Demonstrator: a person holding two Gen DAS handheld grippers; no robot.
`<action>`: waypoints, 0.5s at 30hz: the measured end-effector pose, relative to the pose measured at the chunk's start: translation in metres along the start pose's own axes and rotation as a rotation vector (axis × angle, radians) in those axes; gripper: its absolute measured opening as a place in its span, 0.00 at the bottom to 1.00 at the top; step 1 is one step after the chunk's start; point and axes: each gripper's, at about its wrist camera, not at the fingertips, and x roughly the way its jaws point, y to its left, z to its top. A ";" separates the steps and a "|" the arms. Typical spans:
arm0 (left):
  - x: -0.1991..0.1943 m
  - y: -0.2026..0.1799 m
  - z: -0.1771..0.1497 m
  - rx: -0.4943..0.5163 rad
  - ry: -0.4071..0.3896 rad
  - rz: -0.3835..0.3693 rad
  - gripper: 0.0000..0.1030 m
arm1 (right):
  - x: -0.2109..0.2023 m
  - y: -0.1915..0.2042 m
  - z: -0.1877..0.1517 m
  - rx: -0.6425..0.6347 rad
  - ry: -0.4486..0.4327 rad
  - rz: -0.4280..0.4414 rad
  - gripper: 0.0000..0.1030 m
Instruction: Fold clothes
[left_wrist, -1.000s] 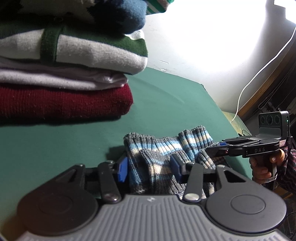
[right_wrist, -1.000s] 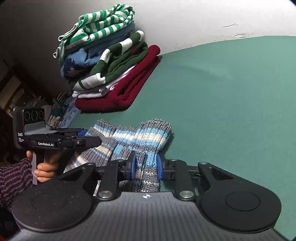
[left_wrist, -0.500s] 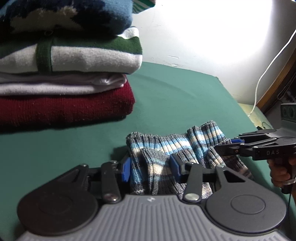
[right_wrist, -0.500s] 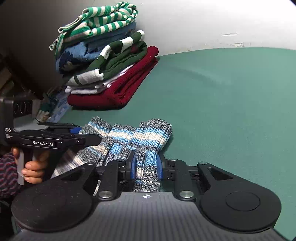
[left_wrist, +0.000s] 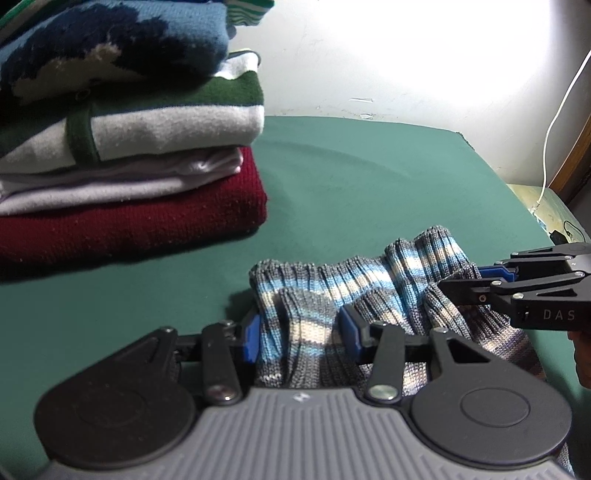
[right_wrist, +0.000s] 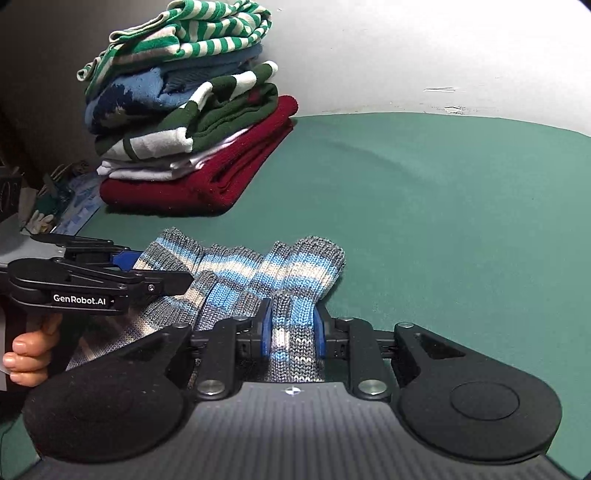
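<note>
A striped grey-and-blue knit garment (left_wrist: 354, 291) lies bunched on the green table cover (left_wrist: 369, 184), at about 6 o'clock in both wrist views. The left gripper (left_wrist: 301, 328) has its blue pads clamped on a thick gather of the knit; the right gripper (right_wrist: 291, 326) is clamped on a narrower fold at the opposite end. A stack of folded sweaters (right_wrist: 184, 122), dark red at the bottom, sits on the cover toward 10 o'clock, against the white wall (right_wrist: 443, 48).
</note>
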 end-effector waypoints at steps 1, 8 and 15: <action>0.000 0.000 0.000 0.000 0.001 0.003 0.47 | 0.000 0.001 -0.001 0.000 -0.004 -0.006 0.22; 0.002 -0.001 0.000 0.000 0.006 0.017 0.48 | 0.000 0.003 -0.003 0.006 -0.021 -0.022 0.22; 0.002 -0.003 0.001 0.006 0.008 0.023 0.50 | 0.000 0.003 -0.005 0.007 -0.032 -0.027 0.22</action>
